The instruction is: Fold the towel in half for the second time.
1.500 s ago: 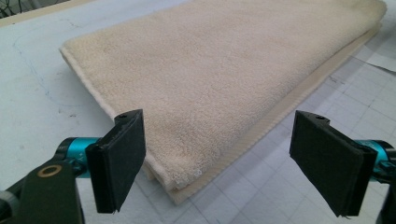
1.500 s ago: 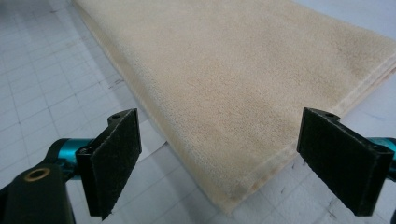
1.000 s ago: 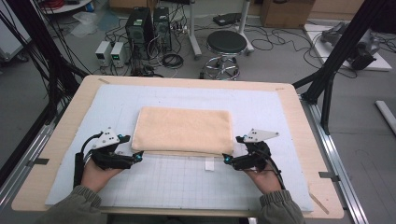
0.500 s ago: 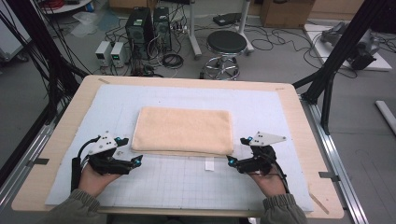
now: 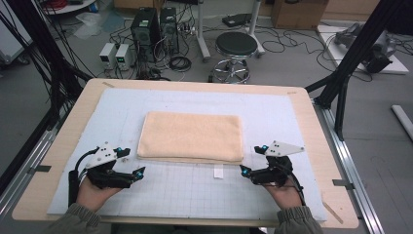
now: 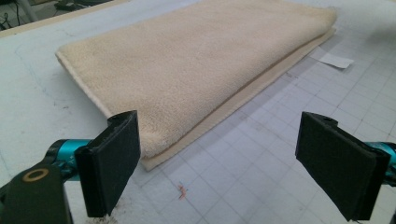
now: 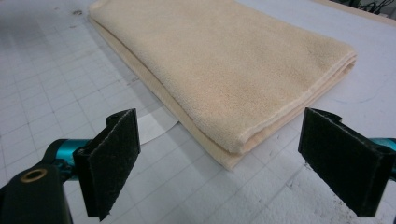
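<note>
A folded cream towel point(image 5: 191, 136) lies flat in the middle of the white grid mat point(image 5: 195, 195). My left gripper point(image 5: 131, 161) rests on the mat just off the towel's near left corner, open, with nothing between its pads. In the left gripper view the towel point(image 6: 196, 60) corner lies just ahead of the left gripper point(image 6: 219, 130), apart from both pads. My right gripper point(image 5: 253, 159) sits off the near right corner, also open and empty. In the right gripper view the towel point(image 7: 233, 60) fold ends in front of the right gripper point(image 7: 219, 130).
A small white paper tag point(image 5: 218, 172) lies on the mat just in front of the towel's near edge. The mat sits on a wooden table point(image 5: 311, 122). Beyond the far edge stand a stool point(image 5: 235, 46), computer boxes and cables on the floor.
Both grippers have drawn back a little from the towel's near corners toward the near edge. The towel has not moved.
</note>
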Demonstrator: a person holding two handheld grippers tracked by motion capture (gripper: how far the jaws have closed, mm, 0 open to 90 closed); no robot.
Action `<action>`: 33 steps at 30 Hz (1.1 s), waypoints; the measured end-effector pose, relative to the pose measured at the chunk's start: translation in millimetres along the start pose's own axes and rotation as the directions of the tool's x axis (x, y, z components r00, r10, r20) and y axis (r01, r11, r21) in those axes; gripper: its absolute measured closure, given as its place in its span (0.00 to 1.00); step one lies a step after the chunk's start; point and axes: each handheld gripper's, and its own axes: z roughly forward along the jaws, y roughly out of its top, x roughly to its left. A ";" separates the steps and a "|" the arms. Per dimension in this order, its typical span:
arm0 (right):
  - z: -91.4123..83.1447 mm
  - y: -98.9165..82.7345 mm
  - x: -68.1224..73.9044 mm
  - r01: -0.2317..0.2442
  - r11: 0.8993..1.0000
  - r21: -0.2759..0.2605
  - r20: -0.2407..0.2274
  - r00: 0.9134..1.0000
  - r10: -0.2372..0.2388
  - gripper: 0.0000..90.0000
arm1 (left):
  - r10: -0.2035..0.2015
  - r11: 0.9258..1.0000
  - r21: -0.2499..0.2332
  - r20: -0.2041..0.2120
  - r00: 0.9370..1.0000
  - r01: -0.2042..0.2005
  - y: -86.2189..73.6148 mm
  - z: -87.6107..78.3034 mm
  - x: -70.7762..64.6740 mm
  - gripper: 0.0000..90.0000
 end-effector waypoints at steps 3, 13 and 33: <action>-1.6 -1.8 0.4 0.003 1.000 -0.006 0.000 1.000 -0.003 0.13 | -0.005 1.000 -0.002 0.001 1.000 0.005 -1.8 -2.7 -0.5 0.16; -10.2 -7.8 1.7 -0.018 1.000 -0.018 0.007 1.000 0.018 0.13 | -0.012 1.000 -0.001 -0.006 1.000 0.012 -8.5 -13.1 -0.7 0.16; -32.5 -20.3 6.2 -0.036 0.999 -0.041 0.025 0.999 0.037 0.13 | -0.018 1.000 -0.004 -0.018 1.000 0.018 -17.6 -28.7 -6.0 0.15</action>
